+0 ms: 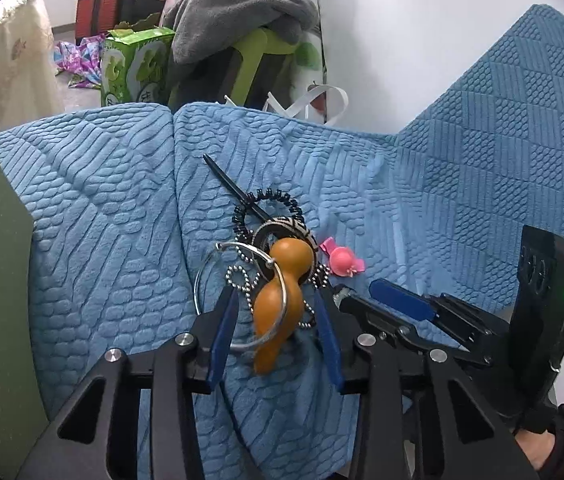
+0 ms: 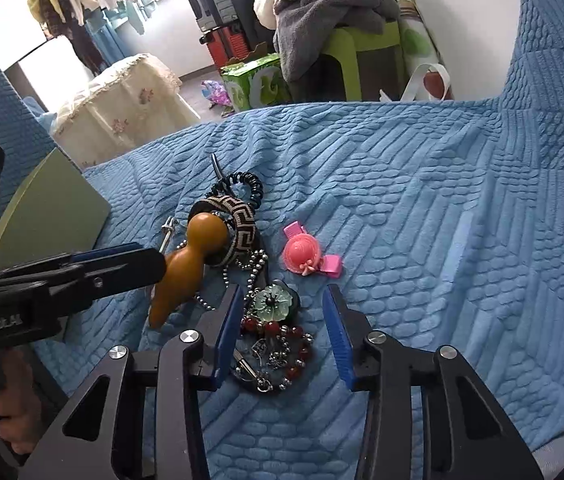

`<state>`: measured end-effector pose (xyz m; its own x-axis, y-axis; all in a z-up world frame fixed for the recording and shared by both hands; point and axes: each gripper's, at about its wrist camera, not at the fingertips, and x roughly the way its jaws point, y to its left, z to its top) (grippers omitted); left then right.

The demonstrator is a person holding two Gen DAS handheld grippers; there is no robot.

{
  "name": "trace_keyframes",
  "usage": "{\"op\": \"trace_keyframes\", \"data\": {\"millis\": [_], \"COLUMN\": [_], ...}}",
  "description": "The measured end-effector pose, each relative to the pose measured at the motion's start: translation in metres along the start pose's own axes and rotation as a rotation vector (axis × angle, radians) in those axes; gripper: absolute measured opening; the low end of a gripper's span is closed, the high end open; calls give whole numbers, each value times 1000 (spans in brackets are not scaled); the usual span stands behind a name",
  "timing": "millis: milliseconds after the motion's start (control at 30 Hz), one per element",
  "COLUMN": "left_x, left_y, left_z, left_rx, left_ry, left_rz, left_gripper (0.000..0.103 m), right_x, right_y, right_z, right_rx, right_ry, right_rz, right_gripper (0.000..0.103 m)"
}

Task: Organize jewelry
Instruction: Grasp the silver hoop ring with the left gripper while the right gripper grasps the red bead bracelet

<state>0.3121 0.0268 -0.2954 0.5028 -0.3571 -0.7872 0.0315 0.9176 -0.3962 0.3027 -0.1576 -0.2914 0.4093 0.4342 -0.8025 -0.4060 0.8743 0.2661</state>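
A heap of jewelry is lying on a blue quilted cover; all places below are given rel. to the orange gourd pendant.

Left gripper: its blue fingers are being held either side of the gourd's lower bulb, partly closed. Contact betw. pads and gourd can't be told, as that part is blurred. A thin silver bangle is looped around the gourd's waist and is also lying between the fingers. A ball chain is being seen curled just beside the gourd, on the bangle side.

Behind the gourd's upper bulb, touching it, a woven black-and-cream bracelet is lying; behind that a black spiral hair tie w/ a dark stick passing through it. A pink hat-shaped hair clip is sitting near the gourd, apart from the heap, toward the right gripper.

Right gripper: fingers are being held apart, nothing pressed. Between them, nearer the one on the gourd side, a pale green flower charm and red beads w/ small metal charms are lying, just beside the gourd's base.

A green board is lying beyond the gourd, past the left gripper.
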Motion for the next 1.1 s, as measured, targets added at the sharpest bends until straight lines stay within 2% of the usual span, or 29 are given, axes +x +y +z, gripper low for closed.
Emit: {"op": "trace_keyframes", "data": {"millis": [33, 100, 267, 533, 567, 600, 667, 833, 933, 1000, 1033, 1100], "left_x": [2, 6, 14, 10, 9, 6, 5, 2, -1, -6, -9, -14], "left_y": [1, 3, 2, -3, -4, -4, -2, -3, -4, -3, -4, -5], "left_z": [1, 3, 4, 1, 1, 1, 2, -1, -3, -4, -4, -3], "left_rx": [-5, -11, -4, -2, -2, -6, -13, -6, -7, -17, -18, -19], "left_ry": [3, 9, 21, 13, 12, 5, 10, 5, -6, -21, -29, -42], "left_rz": [-4, -10, -27, -45, -46, -53, -50, -43, -39, -45, -46, -47], "left_gripper": [37, 27, 23, 21, 5, 2, 1, 0, 0, 0, 0, 0], "right_x": [1, 2, 6, 0, 0, -2, -6, -8, -4, -3, -2, -1], "right_y": [1, 4, 4, 0, -1, -3, -8, -18, -5, 6, 12, 19], "right_z": [0, 0, -4, -14, -14, -16, -17, -17, -16, -17, -18, -19], "right_rx": [0, -10, -1, 33, 39, 45, 68, 91, -7, -67, -98, -132], "right_ry": [7, 17, 53, 80, 82, 83, 80, 78, 82, 82, 79, 77], "right_rz": [10, 1, -10, -15, -19, -20, -26, -56, -96, -90, -92, -93], "right_gripper": [39, 39, 39, 39, 38, 38, 37, 29, 28, 26, 24, 8]}}
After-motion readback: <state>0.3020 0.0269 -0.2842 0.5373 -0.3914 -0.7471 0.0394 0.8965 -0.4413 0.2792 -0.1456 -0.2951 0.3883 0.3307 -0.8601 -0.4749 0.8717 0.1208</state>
